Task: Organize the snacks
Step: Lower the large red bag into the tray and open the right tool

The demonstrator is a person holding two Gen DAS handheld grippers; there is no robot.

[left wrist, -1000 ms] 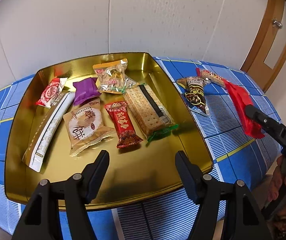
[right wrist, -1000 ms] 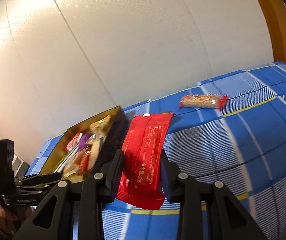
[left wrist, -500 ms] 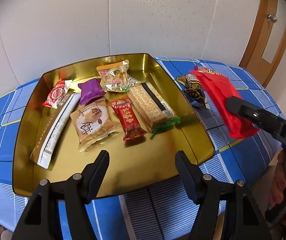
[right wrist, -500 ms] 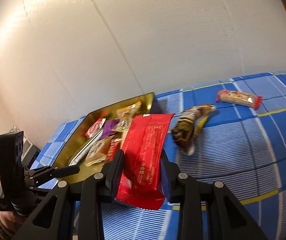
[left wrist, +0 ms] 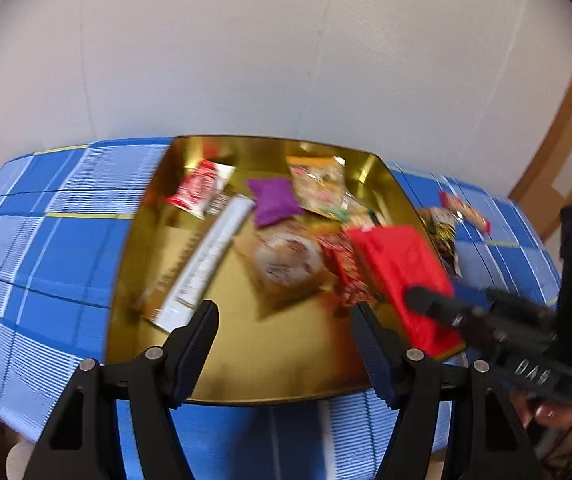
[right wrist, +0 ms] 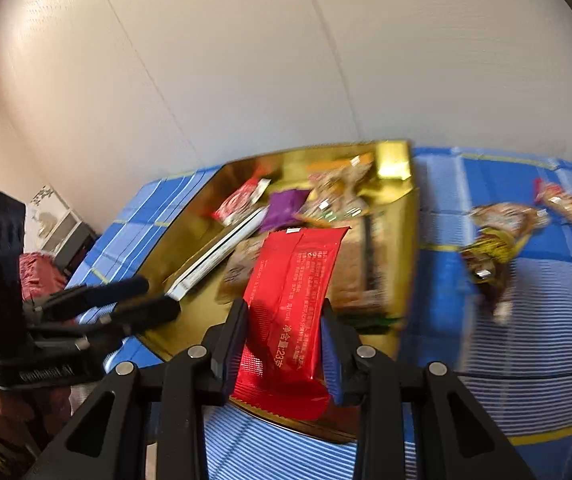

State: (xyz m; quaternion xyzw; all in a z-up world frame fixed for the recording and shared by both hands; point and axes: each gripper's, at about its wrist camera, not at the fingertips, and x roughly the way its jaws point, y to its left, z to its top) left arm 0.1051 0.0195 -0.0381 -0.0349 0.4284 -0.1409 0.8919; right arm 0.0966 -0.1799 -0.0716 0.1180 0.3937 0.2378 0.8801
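The right gripper (right wrist: 284,334), pinching a red packet (right wrist: 295,304), has carried it from the blue cloth to above the gold tray (right wrist: 399,240), ready to drop, while the left gripper (left wrist: 286,344) hangs spread and empty.

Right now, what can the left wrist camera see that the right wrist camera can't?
Only the left wrist view shows the wooden door frame and the left gripper's own open, empty fingers up close.

Only the right wrist view shows the white printing on the red packet, pinched in the right gripper, and a small shelf by the wall.

Both show the gold tray of snacks, the purple packet, the blue checked cloth and two snacks outside the tray.
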